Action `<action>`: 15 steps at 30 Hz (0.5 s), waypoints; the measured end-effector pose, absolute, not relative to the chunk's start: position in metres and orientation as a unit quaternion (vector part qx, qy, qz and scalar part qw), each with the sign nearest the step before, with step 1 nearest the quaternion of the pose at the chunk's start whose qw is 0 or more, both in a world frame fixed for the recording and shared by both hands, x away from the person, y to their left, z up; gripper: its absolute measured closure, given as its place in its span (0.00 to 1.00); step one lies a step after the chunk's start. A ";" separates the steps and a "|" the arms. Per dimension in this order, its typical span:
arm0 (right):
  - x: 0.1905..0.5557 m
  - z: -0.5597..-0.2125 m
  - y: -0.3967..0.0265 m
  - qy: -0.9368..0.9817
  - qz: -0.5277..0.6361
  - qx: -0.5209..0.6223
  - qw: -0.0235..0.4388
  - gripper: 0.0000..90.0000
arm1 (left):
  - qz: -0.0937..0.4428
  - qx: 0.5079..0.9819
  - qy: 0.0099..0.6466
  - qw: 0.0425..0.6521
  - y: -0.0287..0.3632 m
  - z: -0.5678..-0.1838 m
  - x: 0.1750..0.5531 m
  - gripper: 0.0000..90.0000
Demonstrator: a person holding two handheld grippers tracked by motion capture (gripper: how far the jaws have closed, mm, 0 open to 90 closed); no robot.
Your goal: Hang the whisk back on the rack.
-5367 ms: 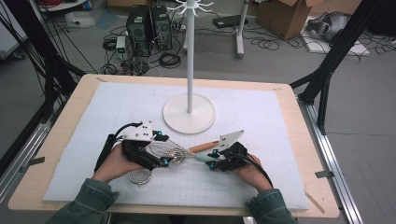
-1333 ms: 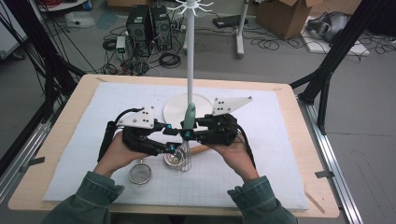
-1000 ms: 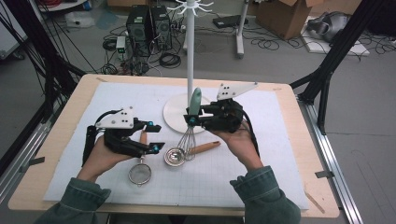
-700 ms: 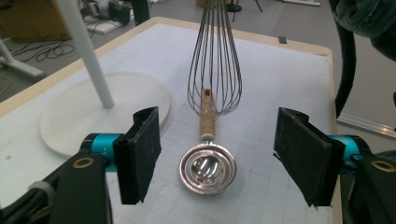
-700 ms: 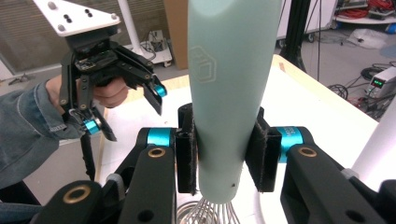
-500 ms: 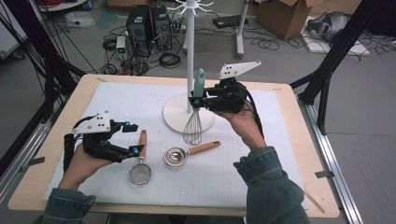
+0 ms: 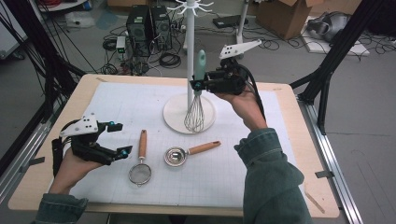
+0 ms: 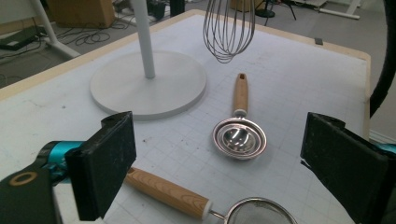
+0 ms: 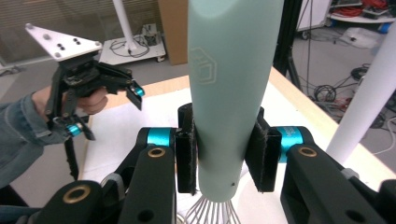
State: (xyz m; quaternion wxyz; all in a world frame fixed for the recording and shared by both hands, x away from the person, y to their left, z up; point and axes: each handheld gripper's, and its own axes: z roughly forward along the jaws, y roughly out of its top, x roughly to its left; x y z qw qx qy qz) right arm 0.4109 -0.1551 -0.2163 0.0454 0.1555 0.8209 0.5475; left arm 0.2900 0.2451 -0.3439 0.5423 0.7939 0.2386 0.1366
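Observation:
My right gripper (image 7: 196, 85) (image 9: 227, 154) is shut on the mint-green handle of a whisk (image 7: 200, 63) (image 9: 229, 70). It holds the whisk upright in the air beside the white stand's pole (image 7: 190, 46), wires hanging over the round base (image 7: 175, 112). My left gripper (image 7: 120, 138) (image 8: 224, 163) hovers low at the table's left; its jaws have just been opening and nothing is between them. A strainer (image 7: 140, 173) (image 8: 259, 214) with a wooden handle lies just right of it. A metal measuring cup (image 7: 176, 156) (image 8: 239, 138) with a wooden handle lies beyond.
The stand's base (image 8: 149, 84) sits at the middle back of the white gridded mat (image 7: 121, 98). Hooks ring the top of the pole (image 7: 189, 5). Computers, cables and boxes lie on the floor past the table's far edge.
The right gripper has lifted the whisk higher and back beside the pole. The left hand has drawn away to the left and down, and its jaws stand wider apart.

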 end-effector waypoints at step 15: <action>0.439 -0.185 -0.149 0.828 0.536 0.154 0.058 0.76 | 0.151 0.782 0.267 0.542 0.261 -0.346 0.290 0.02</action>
